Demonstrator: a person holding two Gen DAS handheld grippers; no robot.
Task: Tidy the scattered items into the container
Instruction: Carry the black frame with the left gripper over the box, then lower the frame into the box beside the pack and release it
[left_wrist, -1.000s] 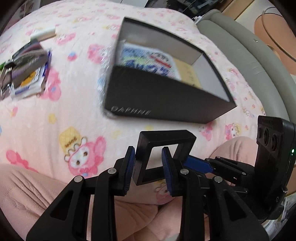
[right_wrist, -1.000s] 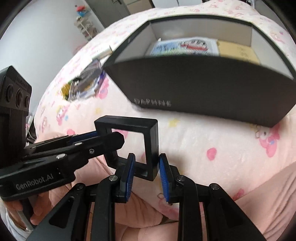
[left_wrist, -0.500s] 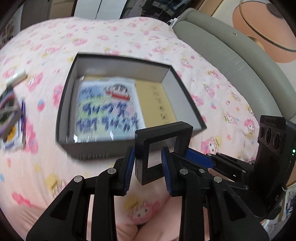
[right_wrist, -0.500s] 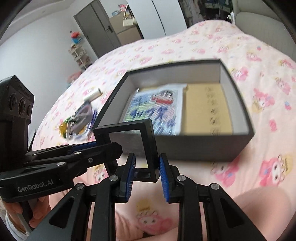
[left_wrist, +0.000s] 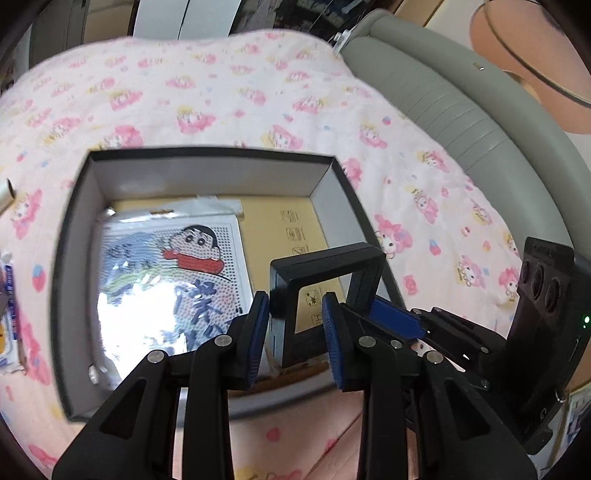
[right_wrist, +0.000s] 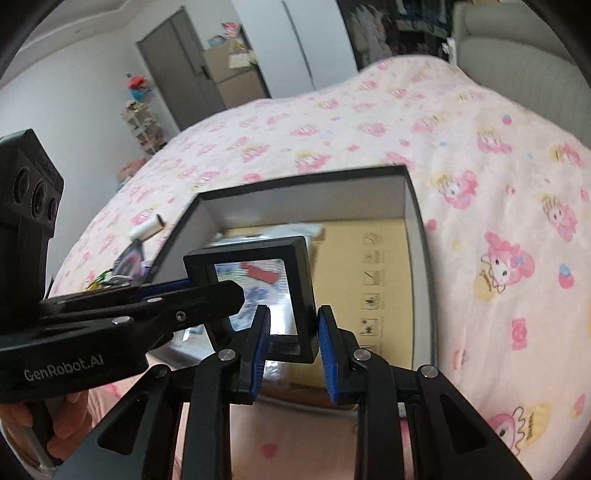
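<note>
Cartoon packet (left_wrist: 168, 280) and tan card (left_wrist: 284, 221) are seen lying flat inside the black box (left_wrist: 207, 157) on the bed (left_wrist: 258, 92). Over its near right corner, a square black frame (left_wrist: 327, 266) with clear window is gripped by left tongs (left_wrist: 295, 328) and right tongs (right_wrist: 291, 341), each clamped on an edge.

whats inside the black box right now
Inside the black box: a cartoon bead-art pack lying on a tan cardboard sheet. The held black frame and glare cover its near part.
</note>
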